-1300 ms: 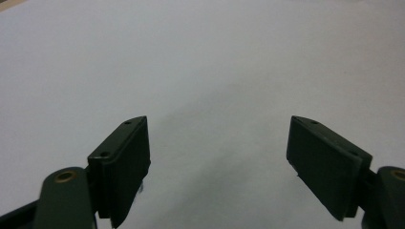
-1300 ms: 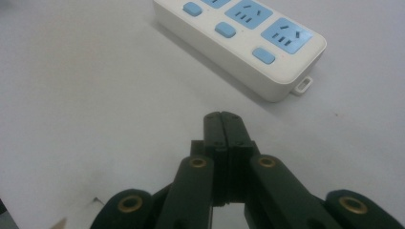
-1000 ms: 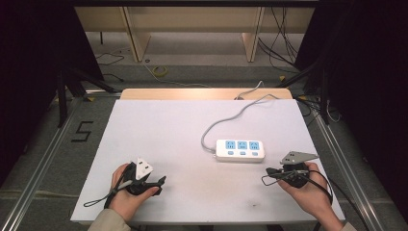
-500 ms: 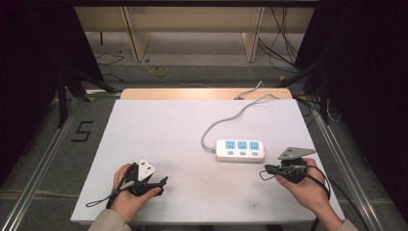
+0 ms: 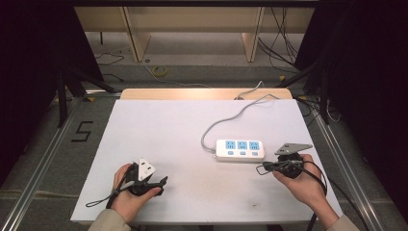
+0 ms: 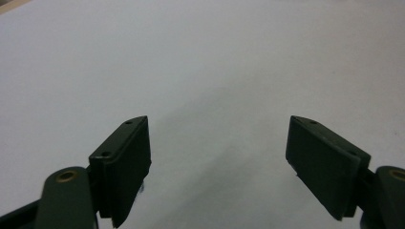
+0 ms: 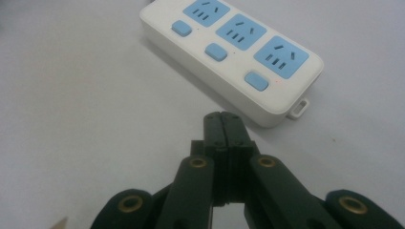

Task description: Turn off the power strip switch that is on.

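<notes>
Lying just beyond the closed, empty right hand-held gripper [image 7: 223, 119]: the white power strip [image 7: 234, 52], untouched.

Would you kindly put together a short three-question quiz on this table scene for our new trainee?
1. True or false: the right gripper has its jaws shut with nothing between them.
2. How many blue sockets are on the white plastic power strip?
3. Which gripper is nearer the strip: A) left gripper, B) right?

Key: 1 true; 2 three; 3 B.
</notes>
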A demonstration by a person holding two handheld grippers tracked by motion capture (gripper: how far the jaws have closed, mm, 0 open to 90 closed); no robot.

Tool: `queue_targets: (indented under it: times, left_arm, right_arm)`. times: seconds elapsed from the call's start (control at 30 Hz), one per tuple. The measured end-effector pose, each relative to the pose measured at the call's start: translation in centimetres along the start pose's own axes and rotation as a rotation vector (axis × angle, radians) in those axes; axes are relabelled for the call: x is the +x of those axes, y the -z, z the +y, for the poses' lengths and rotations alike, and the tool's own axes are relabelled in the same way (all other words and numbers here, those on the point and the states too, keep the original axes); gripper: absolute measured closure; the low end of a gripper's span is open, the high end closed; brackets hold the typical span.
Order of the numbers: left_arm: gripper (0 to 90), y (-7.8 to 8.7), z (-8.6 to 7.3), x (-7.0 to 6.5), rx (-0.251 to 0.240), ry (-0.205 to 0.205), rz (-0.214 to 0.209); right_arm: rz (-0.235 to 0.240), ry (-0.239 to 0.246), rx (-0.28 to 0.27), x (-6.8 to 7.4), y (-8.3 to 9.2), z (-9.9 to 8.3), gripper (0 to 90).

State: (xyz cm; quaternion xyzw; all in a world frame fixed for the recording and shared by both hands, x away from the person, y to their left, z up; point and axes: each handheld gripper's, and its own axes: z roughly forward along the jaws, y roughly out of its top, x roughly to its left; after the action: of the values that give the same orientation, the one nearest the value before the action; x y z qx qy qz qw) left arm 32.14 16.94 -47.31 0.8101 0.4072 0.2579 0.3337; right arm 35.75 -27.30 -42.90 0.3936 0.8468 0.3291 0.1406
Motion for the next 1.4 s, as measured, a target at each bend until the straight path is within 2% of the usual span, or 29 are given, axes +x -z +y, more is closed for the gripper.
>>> queue_targets:
  times: [0.6, 1.33, 1.4]
  left_arm:
    - [23.0, -0.1, -0.1, 0.0, 0.008, -0.012, 0.001]
    - [23.0, 0.0, -0.1, 0.0, 0.003, -0.004, 0.004]
    - [23.0, 0.0, -0.1, 0.1, 0.006, -0.012, 0.006]
  right_arm:
    - [-0.008, -0.025, 0.019, -0.7, -0.6, 0.9, 90.0]
    - [-0.011, -0.038, 0.03, -0.9, -1.3, 2.3, 90.0]
    - [-0.011, -0.039, 0.032, -1.0, -1.4, 2.4, 90.0]
